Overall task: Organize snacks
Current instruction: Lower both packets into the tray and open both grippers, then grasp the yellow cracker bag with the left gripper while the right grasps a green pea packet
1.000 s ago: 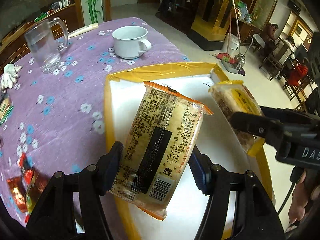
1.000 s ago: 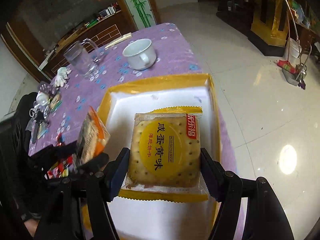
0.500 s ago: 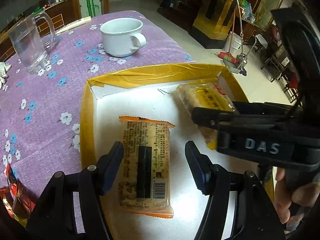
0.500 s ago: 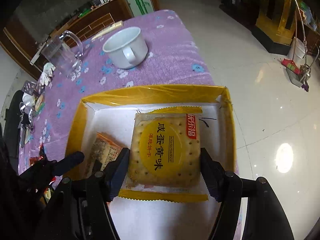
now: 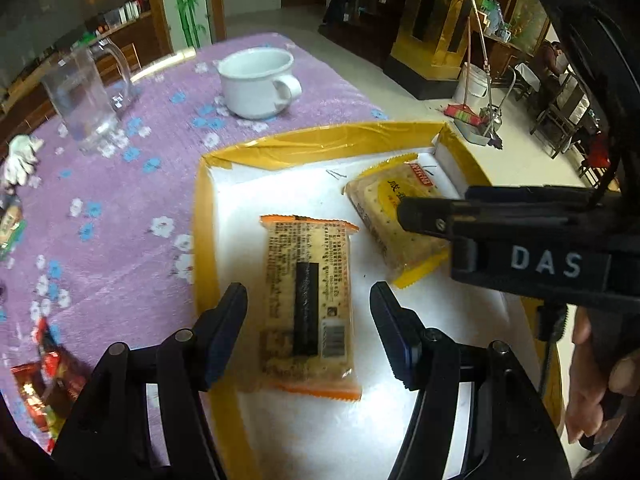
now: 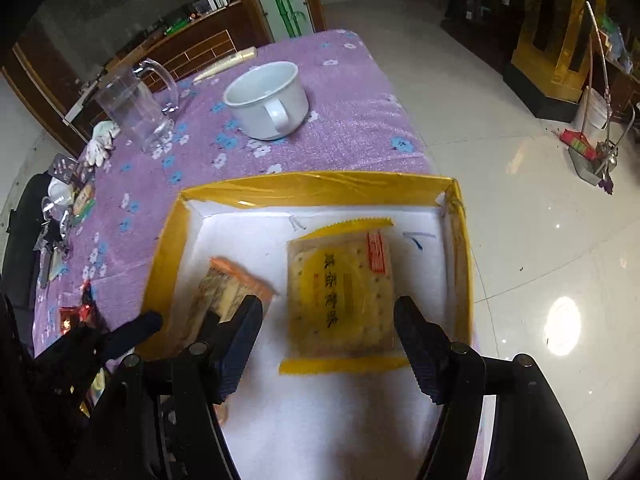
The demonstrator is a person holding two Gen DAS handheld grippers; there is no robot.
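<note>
On the purple flower-printed surface (image 5: 120, 208), at about nine o'clock in the left wrist view, a clear glass mug (image 5: 86, 96) and a white ceramic cup (image 5: 256, 80) stand toward eleven and twelve o'clock, with red-wrapped sweets (image 5: 44, 376) loose at eight o'clock. At centre sits the shallow white tray with a yellow taped rim (image 5: 320, 140).

What has changed: a second ago both packets were pinched in the air above the tray; now both lie flat on its white floor. The orange-edged clear biscuit packet (image 5: 308, 312), printed back upward, rests at six o'clock between the spread jaws of the left gripper (image 5: 308, 328), whose pads stand clear of its sides. Toward three o'clock, the yellow-edged square cracker packet (image 6: 340, 300) lies face up in front of the right gripper (image 6: 328, 340), which has let go too; there is a gap on each side of the wrapper, though that picture is blurred. The two packets lie near each other, apart.

This likely means two snacks are now stowed. The sweets outside the tray look like the remaining work, so both grippers are free to fetch them.
</note>
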